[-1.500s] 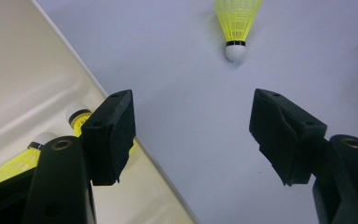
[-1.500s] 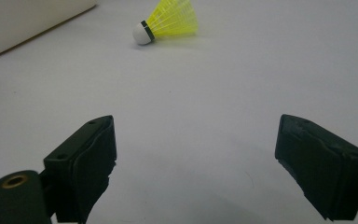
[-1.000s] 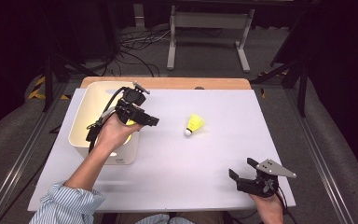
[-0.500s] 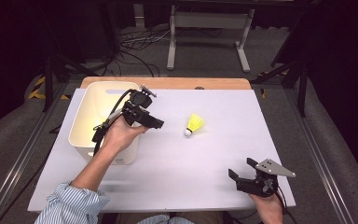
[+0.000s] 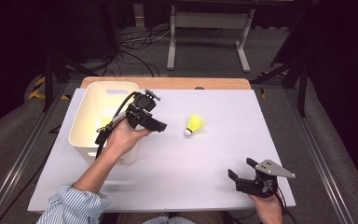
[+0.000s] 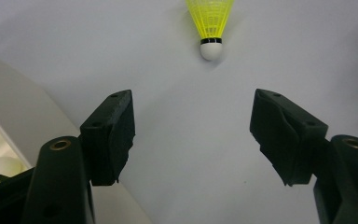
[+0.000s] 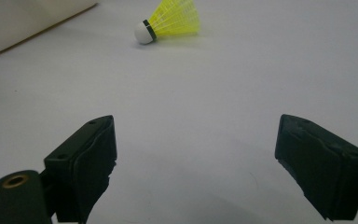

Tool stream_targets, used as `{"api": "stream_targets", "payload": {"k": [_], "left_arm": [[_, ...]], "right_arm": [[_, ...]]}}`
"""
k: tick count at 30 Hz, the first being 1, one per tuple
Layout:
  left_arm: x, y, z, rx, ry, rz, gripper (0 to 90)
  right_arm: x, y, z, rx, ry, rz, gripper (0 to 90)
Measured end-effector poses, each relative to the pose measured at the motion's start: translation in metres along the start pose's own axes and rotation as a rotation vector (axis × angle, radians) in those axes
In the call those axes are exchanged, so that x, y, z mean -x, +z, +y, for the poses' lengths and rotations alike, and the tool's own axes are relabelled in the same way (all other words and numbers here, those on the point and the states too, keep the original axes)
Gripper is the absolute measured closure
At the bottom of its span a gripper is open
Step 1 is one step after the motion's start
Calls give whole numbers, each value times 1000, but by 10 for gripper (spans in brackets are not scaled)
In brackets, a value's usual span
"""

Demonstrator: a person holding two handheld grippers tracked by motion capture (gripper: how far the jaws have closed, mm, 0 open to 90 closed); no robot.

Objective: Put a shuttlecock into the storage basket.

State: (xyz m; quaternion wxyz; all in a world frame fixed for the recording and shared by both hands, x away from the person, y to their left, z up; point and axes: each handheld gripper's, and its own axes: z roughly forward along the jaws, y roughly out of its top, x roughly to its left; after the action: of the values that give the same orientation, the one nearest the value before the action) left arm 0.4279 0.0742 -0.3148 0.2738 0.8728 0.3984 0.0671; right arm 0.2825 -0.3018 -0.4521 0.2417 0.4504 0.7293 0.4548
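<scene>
Just ahead of the wide-open, empty left tool (image 5: 161,126) lies the shuttlecock (image 5: 194,125), untouched.

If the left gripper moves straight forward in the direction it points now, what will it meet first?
Most likely the yellow shuttlecock: it lies ahead of the open left gripper, its white cork nearest, bare table between. It sits slightly off centre, so the gripper might graze it.

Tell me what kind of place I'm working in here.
Likely a lab or recording rig, not a home: a white-covered table on a metal frame, loose cables on the floor, dark surroundings, a shuttlecock and white bin as props.
</scene>
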Motion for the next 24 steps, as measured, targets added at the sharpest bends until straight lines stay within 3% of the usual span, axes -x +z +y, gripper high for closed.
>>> {"api": "stream_targets", "payload": {"k": [24], "left_arm": [[6, 12, -2, -7, 9, -24, 308]], "right_arm": [[-1, 3, 0, -14, -7, 10, 130]]}}
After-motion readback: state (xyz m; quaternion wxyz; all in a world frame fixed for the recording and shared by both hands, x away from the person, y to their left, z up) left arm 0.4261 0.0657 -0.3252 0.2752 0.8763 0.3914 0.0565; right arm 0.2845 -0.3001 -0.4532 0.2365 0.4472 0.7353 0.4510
